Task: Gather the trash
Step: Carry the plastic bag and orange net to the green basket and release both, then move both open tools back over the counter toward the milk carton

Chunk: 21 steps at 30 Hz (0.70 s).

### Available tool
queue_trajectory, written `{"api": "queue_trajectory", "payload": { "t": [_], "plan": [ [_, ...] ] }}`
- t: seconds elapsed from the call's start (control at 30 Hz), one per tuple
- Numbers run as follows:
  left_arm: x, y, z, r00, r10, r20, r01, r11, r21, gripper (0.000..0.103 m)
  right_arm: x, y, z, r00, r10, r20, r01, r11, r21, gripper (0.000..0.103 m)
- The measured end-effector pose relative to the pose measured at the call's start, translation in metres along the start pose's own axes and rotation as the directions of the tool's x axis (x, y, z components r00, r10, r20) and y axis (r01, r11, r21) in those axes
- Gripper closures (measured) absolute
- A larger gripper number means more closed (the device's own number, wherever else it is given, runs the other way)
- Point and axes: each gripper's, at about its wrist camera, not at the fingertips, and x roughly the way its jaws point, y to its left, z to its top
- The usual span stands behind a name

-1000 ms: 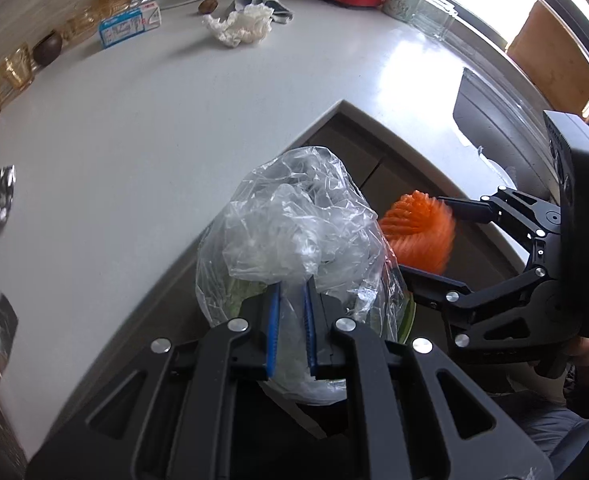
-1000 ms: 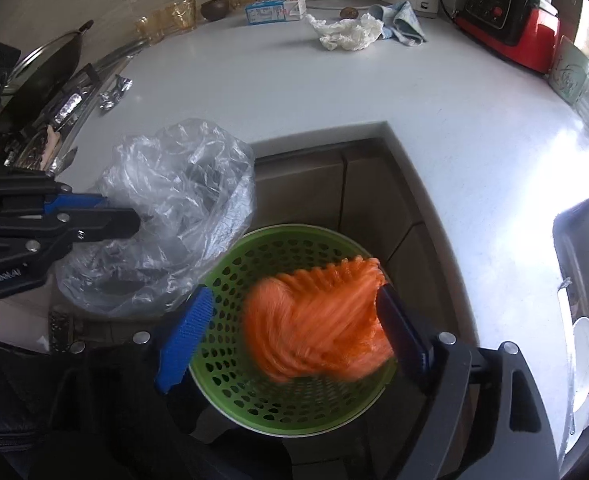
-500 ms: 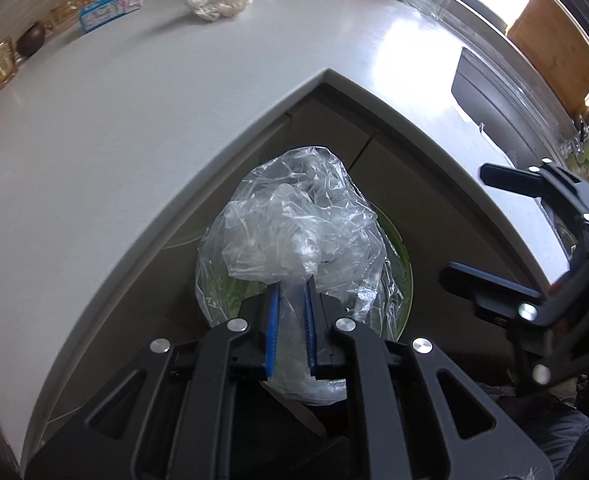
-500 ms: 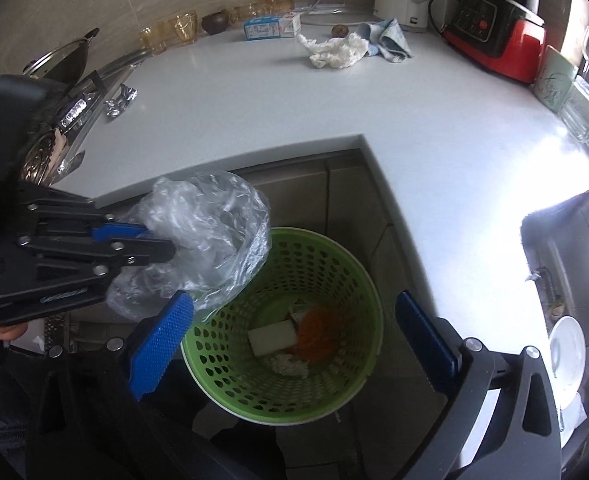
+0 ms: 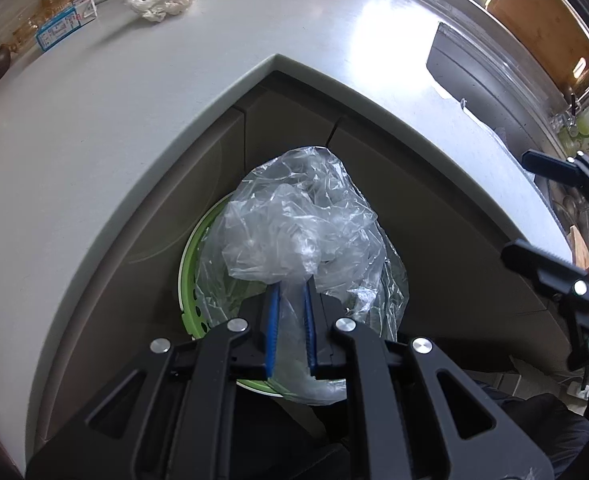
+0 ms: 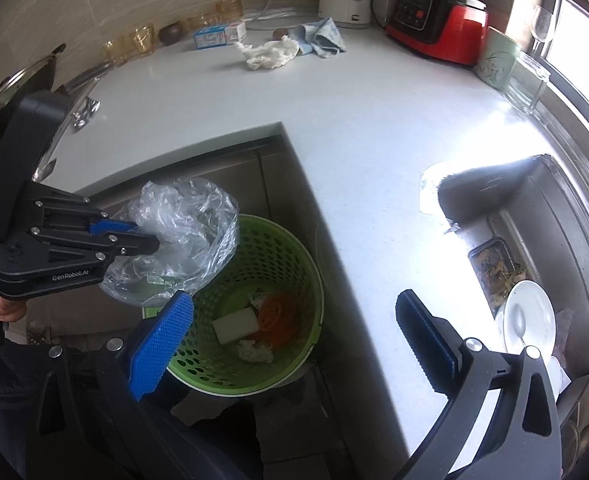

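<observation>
My left gripper (image 5: 290, 296) is shut on a crumpled clear plastic bag (image 5: 302, 232) and holds it above the left rim of the green perforated bin (image 6: 278, 256). The left gripper also shows in the right wrist view (image 6: 150, 240), with the bag (image 6: 186, 236) hanging from it. The bin stands on the floor in the counter's inner corner and holds an orange net (image 6: 278, 314), a white block (image 6: 234, 325) and a white wad. My right gripper (image 6: 294, 332) is open and empty, above the bin's right side. A crumpled white tissue (image 6: 268, 53) lies on the far counter.
The white L-shaped counter (image 6: 358, 128) wraps around the bin. At the back are a small blue-white carton (image 6: 219, 35), a blue cloth (image 6: 321, 38), glasses, a kettle and a red appliance (image 6: 438, 28). A sink with a white plate (image 6: 528, 316) is at the right.
My right gripper let the orange net drop into the bin, opened wide and pulled back up. My left gripper carried the bag from the counter edge over the bin.
</observation>
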Motion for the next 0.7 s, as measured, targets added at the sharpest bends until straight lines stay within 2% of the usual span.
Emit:
{"api": "queue_trajectory", "payload": {
  "t": [0.3, 0.37, 0.4, 0.43, 0.47, 0.5, 0.6, 0.7],
  "plan": [
    [0.006, -0.007, 0.000, 1.000, 0.014, -0.015, -0.014, 1.000, -0.003, 0.092, -0.003, 0.000, 0.000, 1.000, 0.004, 0.013, -0.004, 1.000, -0.009, 0.002],
    [0.012, -0.007, -0.001, 0.999, 0.002, -0.040, -0.002, 1.000, -0.002, 0.087, -0.003, 0.000, -0.001, 1.000, 0.001, 0.014, -0.001, 1.000, -0.012, 0.002],
    [0.015, -0.008, -0.001, 0.998, -0.005, -0.058, 0.005, 1.000, -0.003, 0.069, -0.004, 0.000, -0.001, 1.000, -0.001, 0.015, 0.001, 1.000, -0.012, 0.002],
    [0.020, -0.008, -0.001, 0.997, 0.000, -0.080, -0.001, 1.000, -0.008, 0.039, -0.004, 0.000, -0.001, 1.000, -0.001, 0.016, 0.001, 1.000, -0.011, 0.002],
    [0.021, -0.009, -0.001, 0.997, 0.013, -0.080, -0.014, 1.000, -0.010, 0.028, -0.004, -0.001, -0.001, 1.000, -0.003, 0.016, 0.003, 1.000, -0.010, 0.002],
    [0.020, -0.010, -0.001, 0.998, 0.025, -0.064, -0.026, 1.000, -0.008, 0.021, -0.005, -0.001, -0.001, 1.000, -0.006, 0.018, 0.006, 1.000, -0.009, 0.002],
    [0.012, -0.013, -0.001, 0.999, 0.018, -0.032, -0.018, 1.000, 0.001, 0.015, -0.007, -0.004, -0.001, 1.000, -0.010, 0.026, 0.010, 1.000, 0.006, 0.002],
    [0.001, -0.010, 0.001, 0.998, 0.056, -0.001, -0.056, 0.998, -0.011, 0.012, -0.008, -0.007, 0.000, 0.999, -0.012, 0.034, 0.011, 1.000, 0.022, 0.002]
  ]
}}
